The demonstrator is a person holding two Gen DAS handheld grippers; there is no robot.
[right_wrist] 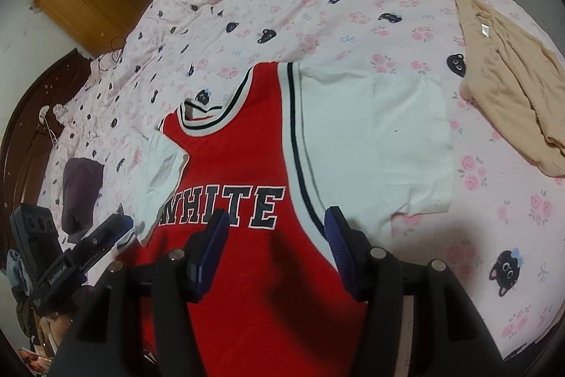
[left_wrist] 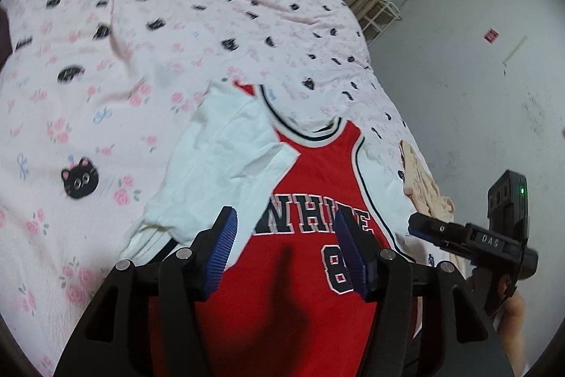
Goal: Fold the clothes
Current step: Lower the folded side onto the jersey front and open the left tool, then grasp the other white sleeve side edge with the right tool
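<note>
1. A red jersey point(right_wrist: 247, 165) with white sleeves, lettered "WHITE", is lying face up on a bed under a pink bedspread point(right_wrist: 317, 6) printed with black cats and roses.
2. In the left wrist view, the jersey's one white sleeve point(left_wrist: 219, 151) is lying folded inward, partly over the red front; in the right wrist view, the other white sleeve point(right_wrist: 381, 136) is lying spread flat outward.
3. The left gripper point(left_wrist: 284, 235) is hovering above the jersey's chest, its blue pads standing apart with only cloth seen below them, nothing pinched.
4. The right gripper point(right_wrist: 277, 235) is hovering over the lower red front, its jaws likewise spread and empty.
5. A beige knit garment point(right_wrist: 512, 83) is lying on the bedspread, apart from the jersey.
6. A dark garment point(right_wrist: 79, 193) is resting near the bed's far edge.
</note>
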